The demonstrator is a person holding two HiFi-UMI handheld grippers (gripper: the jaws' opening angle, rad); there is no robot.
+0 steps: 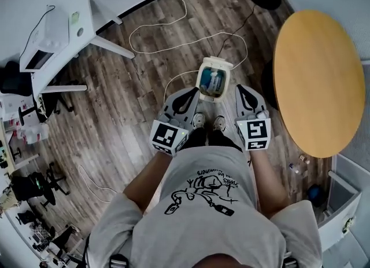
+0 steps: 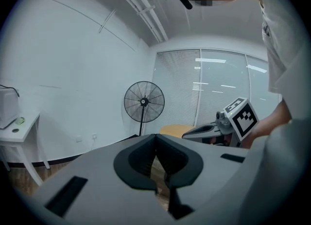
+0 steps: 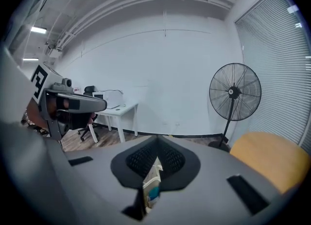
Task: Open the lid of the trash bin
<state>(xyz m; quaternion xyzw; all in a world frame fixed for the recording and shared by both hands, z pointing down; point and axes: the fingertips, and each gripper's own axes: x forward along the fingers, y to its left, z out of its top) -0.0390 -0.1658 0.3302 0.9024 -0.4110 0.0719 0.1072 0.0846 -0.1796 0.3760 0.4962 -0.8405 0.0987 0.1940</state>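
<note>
Cream plastic trash bin (image 1: pixel 226 83), lid (image 1: pixel 217 62) seemingly up, on the floor at 12 o'clock; left claw (image 1: pixel 193 91) and right claw (image 1: pixel 239 88) both pinched together, empty; best drawn off clear of the rim.

Trash bin (image 1: pixel 216 62) open, round table (image 1: pixel 319 81) beside

Wooden floor (image 1: pixel 133 107) carries the trash bin (image 1: pixel 214 79); a white cable (image 1: pixel 186 7).

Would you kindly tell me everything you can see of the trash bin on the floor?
The trash bin is a cream, plastic-looking box with rounded corners, standing upright on the wooden floor just ahead of the person's shoes. Its lid is swung open toward the far side, showing a bluish inside with pale items I cannot identify. Only the floor appears to touch it.
</note>
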